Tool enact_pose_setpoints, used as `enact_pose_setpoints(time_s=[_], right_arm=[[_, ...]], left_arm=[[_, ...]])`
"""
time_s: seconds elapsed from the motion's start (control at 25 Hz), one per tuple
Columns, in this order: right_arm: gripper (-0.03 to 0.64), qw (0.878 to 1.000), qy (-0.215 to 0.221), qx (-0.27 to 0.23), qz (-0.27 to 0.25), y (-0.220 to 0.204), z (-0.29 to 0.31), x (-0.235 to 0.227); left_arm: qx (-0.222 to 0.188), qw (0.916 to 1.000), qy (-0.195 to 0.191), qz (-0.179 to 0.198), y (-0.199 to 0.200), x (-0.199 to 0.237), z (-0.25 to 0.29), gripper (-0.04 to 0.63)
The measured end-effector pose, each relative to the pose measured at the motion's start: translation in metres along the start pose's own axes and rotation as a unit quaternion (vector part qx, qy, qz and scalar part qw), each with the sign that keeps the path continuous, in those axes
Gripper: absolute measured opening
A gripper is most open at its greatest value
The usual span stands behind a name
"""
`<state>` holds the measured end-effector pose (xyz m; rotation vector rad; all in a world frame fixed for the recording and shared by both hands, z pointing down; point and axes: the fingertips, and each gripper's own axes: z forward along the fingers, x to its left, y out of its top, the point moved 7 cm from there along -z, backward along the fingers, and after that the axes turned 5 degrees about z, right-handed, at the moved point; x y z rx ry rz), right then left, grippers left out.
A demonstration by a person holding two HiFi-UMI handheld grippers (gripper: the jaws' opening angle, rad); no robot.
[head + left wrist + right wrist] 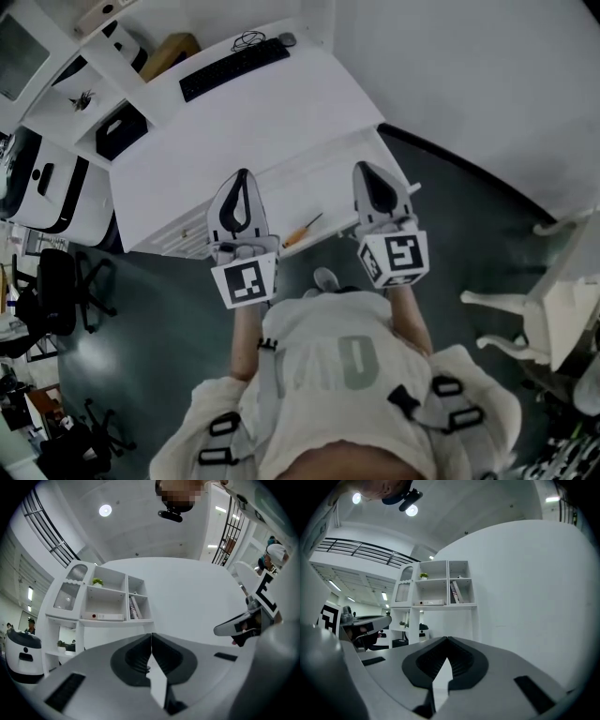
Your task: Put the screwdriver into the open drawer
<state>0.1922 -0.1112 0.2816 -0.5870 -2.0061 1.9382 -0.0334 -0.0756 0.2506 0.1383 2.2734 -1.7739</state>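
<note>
A screwdriver (pixel 302 231) with an orange handle and a thin shaft lies in the open white drawer (pixel 319 183) at the desk's front edge. It rests between my two grippers and neither touches it. In the head view my left gripper (pixel 244 172) hangs over the drawer's left part, shut and empty. My right gripper (pixel 365 168) hangs over the drawer's right part, also shut and empty. In the left gripper view the jaws (pixel 151 635) meet with nothing between them, and the right gripper view shows the same (pixel 447 640). Both gripper views face a white wall, not the drawer.
On the white desk (pixel 281 112) lies a black keyboard (pixel 234 66). A white shelf unit (pixel 108 602) stands against the wall. Black office chairs (pixel 56 291) stand at the left and a white chair (pixel 544 319) at the right on the dark floor.
</note>
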Motion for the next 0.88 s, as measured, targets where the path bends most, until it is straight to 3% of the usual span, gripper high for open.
enact_pose_setpoints(time_s=[0.88], right_arm=[[0.005, 1.000, -0.021, 0.021, -0.007, -0.011, 0.006, -0.019]], left_arm=[[0.018, 0.9997, -0.013, -0.011, -0.019, -0.009, 0.019, 0.005]])
